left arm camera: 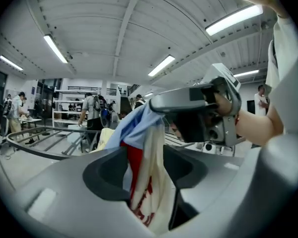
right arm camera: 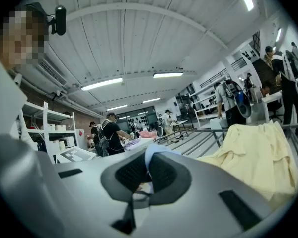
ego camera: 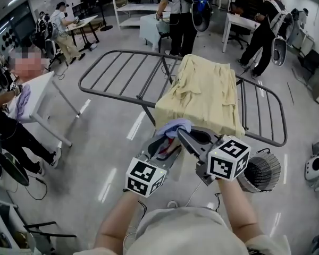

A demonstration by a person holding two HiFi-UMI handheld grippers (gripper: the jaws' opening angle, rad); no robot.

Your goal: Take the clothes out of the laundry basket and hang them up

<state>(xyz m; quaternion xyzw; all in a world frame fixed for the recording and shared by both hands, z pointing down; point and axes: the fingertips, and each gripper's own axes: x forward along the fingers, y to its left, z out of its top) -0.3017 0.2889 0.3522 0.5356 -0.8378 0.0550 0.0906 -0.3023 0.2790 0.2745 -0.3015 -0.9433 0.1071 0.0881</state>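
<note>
Garment (left arm camera: 136,130) is showing light blue at the top, red down the middle and cream below, the cream carrying red print; cloth (ego camera: 204,92) is showing plain pale yellow; rack (ego camera: 140,52) is showing dark grey; left gripper (left arm camera: 145,178) and right gripper (right arm camera: 146,172) are showing grey shells with black pads (right arm camera: 131,175); left cube (ego camera: 144,177) and right cube (ego camera: 228,157) are carrying black square markers on white; basket (ego camera: 260,171) is showing dark grey wire; floor (ego camera: 111,137) is showing glossy light grey with white streaks.

Grey glossy floor (ego camera: 111,142) is lit by ceiling strip lights (left arm camera: 54,48) — white tables (ego camera: 40,92) and shelves (ego camera: 133,1) are noted around.
</note>
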